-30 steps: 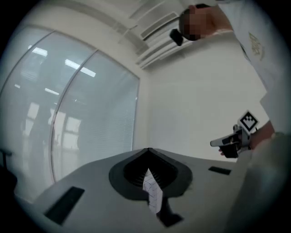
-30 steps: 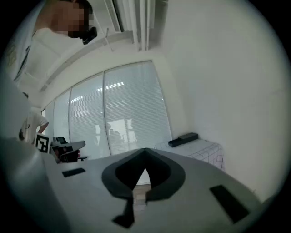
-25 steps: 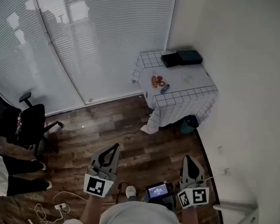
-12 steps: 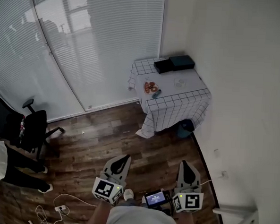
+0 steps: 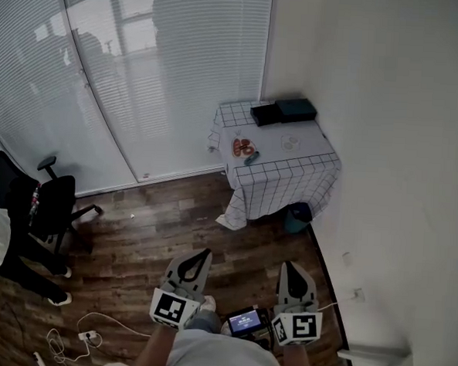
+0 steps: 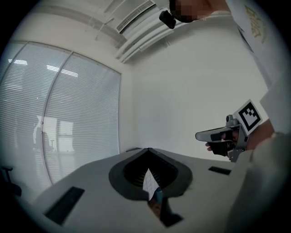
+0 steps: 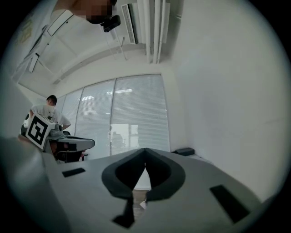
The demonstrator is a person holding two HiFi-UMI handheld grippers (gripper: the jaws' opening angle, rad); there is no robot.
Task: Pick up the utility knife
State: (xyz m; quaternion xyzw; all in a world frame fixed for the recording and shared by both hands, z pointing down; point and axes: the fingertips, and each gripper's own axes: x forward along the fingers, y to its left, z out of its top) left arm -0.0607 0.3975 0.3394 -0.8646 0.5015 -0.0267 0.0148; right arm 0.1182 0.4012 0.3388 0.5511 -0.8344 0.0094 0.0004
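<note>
Jaws of the left tongs [image 5: 206, 253] and right tongs [image 5: 289, 264] are sitting pressed together, empty, since the utility knife [image 5: 251, 157] is lying well apart on the tabletop [image 5: 272, 136].

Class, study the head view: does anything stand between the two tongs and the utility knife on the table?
Nothing visible does. Only wooden floor lies between the left tongs, the right tongs and the table, where the utility knife lies beside the plate. The office chair stands far to the left.
</note>
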